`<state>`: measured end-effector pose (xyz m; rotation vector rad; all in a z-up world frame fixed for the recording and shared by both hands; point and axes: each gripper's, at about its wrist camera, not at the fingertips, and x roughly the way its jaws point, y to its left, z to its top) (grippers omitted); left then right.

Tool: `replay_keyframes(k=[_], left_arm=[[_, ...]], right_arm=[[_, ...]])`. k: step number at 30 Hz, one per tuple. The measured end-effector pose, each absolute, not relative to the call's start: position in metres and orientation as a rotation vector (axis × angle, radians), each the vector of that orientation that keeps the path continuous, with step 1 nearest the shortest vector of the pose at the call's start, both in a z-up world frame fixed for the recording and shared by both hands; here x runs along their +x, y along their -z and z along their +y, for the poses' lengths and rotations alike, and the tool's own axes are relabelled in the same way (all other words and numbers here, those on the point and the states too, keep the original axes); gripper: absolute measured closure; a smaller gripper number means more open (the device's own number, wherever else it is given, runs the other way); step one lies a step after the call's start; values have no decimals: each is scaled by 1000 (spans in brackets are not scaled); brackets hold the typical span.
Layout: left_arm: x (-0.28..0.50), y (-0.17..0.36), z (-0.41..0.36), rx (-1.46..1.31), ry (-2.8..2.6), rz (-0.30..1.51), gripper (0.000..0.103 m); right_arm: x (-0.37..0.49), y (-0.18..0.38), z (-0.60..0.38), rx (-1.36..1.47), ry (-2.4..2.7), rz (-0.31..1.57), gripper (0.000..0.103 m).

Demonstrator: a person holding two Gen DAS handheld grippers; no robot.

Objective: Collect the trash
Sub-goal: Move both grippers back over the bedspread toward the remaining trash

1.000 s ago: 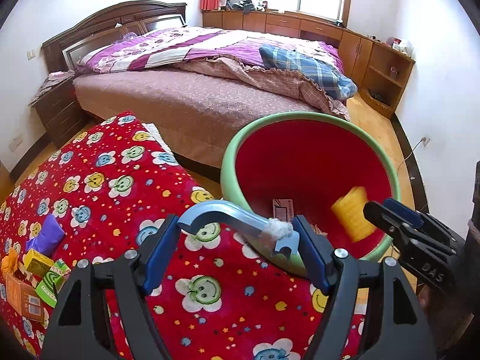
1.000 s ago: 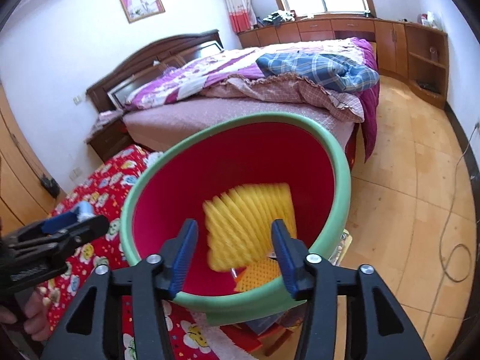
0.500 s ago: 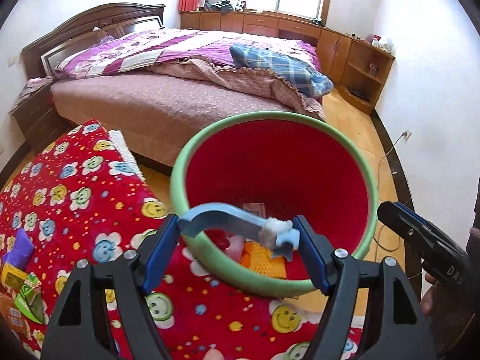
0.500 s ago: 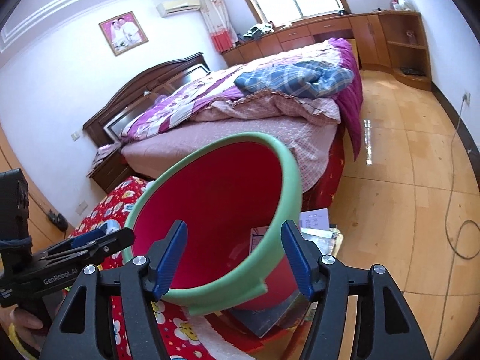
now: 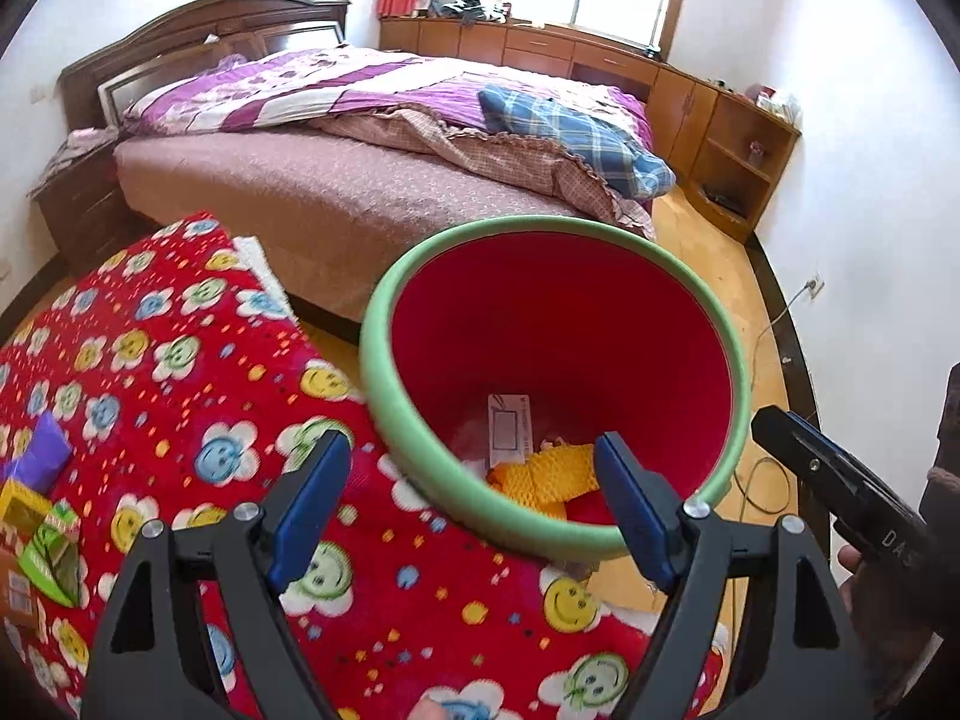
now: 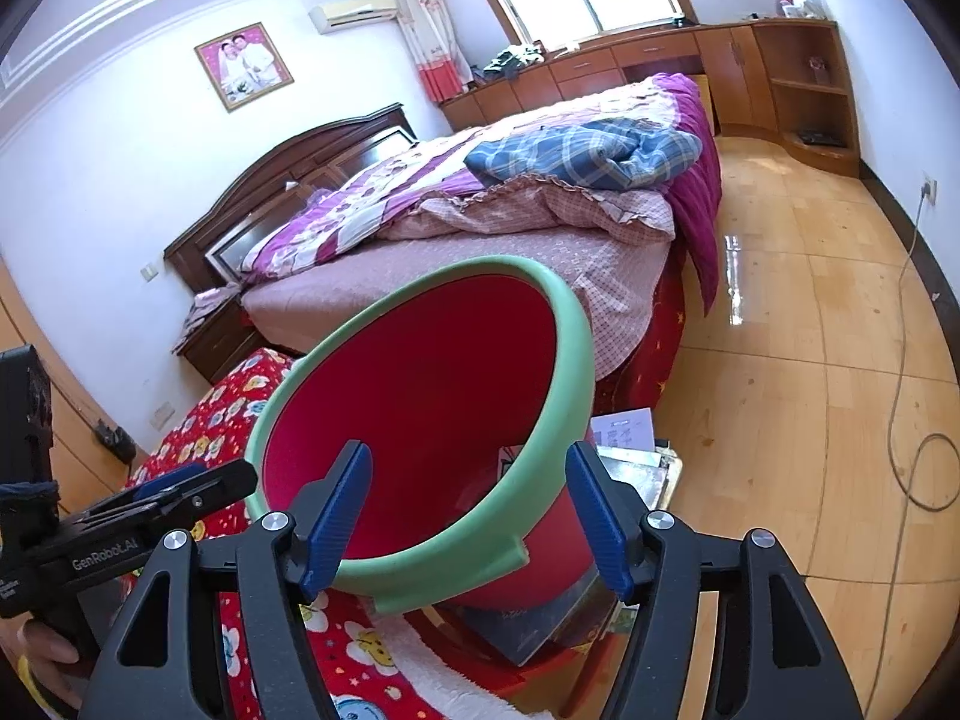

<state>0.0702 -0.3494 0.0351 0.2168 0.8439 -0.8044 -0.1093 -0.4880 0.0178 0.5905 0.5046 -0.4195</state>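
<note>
A red trash bin with a green rim (image 5: 384,372) stands beside the red smiley-patterned tablecloth (image 5: 180,372). Inside it lie a yellow mesh sponge (image 5: 552,474) and a white paper slip (image 5: 510,429). My left gripper (image 5: 474,504) is open and empty, just above the bin's near rim. My right gripper (image 6: 468,516) is open and empty, at the bin's rim (image 6: 576,324) from the other side. Each gripper shows at the edge of the other's view.
Small boxes, green and yellow (image 5: 42,534), and a purple packet (image 5: 39,459) lie at the tablecloth's left edge. A bed (image 5: 372,138) stands behind. Papers and a tray (image 6: 630,450) lie under the bin. A cable (image 6: 912,420) runs over the wooden floor.
My left gripper moved over the bin and opened; the blue razor-like item with white wad it held is gone from its jaws. My right gripper drew back; the yellow sponge dropped into the bin.
</note>
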Motion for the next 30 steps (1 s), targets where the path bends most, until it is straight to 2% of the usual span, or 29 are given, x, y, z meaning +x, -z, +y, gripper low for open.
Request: replay_keyframes(k=[6,8,30], left_arm=[[66,-42,-325,200,761,831,21],[65,-45,-315,194,745,823,21],[75,-61,-200,78,518,805,20]], right_arm=[[-107,-21,-480,591,407,510,32],[-106,-22,-476,586,400,512,28],[-85,-32,-420,543,265,535,27]])
